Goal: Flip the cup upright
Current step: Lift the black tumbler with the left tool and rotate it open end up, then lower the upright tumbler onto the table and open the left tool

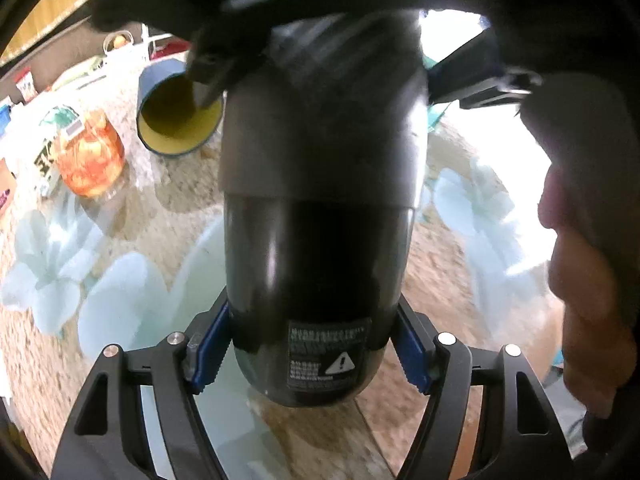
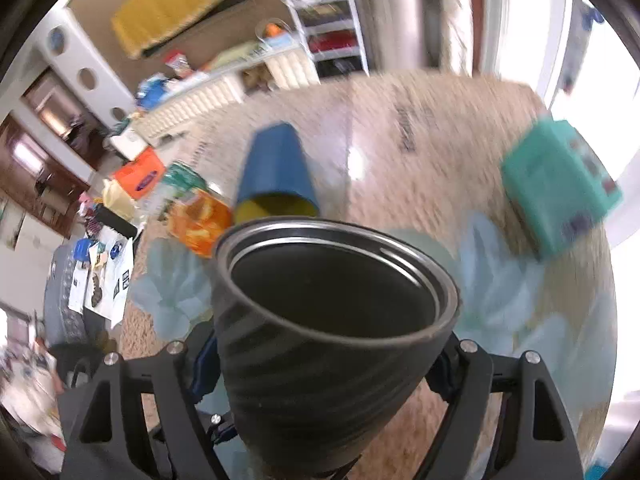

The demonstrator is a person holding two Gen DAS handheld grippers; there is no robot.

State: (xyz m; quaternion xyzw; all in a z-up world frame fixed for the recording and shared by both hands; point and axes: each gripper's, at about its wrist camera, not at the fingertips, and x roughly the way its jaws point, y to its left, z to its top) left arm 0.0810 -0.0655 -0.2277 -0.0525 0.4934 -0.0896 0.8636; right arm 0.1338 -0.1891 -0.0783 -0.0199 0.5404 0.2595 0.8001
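A dark grey metal cup (image 1: 320,208) is held in the air between both grippers. My left gripper (image 1: 312,356) is shut on its base end, which bears a warning label. My right gripper (image 2: 320,364) is shut on its ribbed upper part, and the open mouth (image 2: 336,280) faces the right wrist camera. In the left wrist view the right gripper (image 1: 360,8) shows at the cup's far end. A blue cup with a yellow inside (image 1: 178,114) lies on its side on the table; it also shows in the right wrist view (image 2: 276,172).
The table has a beige cloth with pale blue flowers (image 1: 80,280). An orange-filled clear jar (image 1: 90,156) stands at the left, also in the right wrist view (image 2: 200,218). A teal box (image 2: 560,184) sits at the right. A hand (image 1: 580,280) is at the right edge.
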